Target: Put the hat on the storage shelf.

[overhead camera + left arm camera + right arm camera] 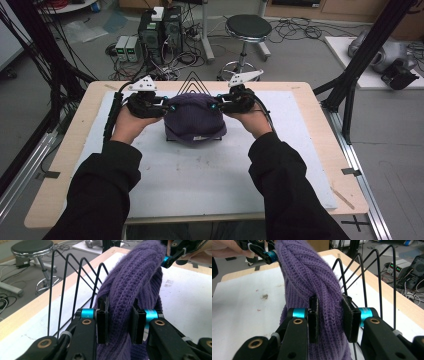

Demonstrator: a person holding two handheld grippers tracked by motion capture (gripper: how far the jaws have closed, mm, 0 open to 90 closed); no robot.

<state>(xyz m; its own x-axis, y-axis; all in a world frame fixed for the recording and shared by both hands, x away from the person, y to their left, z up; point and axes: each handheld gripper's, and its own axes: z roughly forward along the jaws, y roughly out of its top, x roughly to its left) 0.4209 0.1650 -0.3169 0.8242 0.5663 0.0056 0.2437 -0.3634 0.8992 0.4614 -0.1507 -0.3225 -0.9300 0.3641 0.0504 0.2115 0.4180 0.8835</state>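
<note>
A purple knitted hat hangs between my two grippers over the white mat, just in front of a black wire rack. My left gripper is shut on the hat's left edge; in the left gripper view its jaws pinch the thick ribbed knit. My right gripper is shut on the hat's right edge, and the right gripper view shows the knit squeezed between its pads. The wire rack's triangular loops stand right beside the hat.
The white mat covers most of the wooden table. Beyond the table's far edge stand a black stool, computer boxes and tangled cables on the floor. A black frame post rises at the right.
</note>
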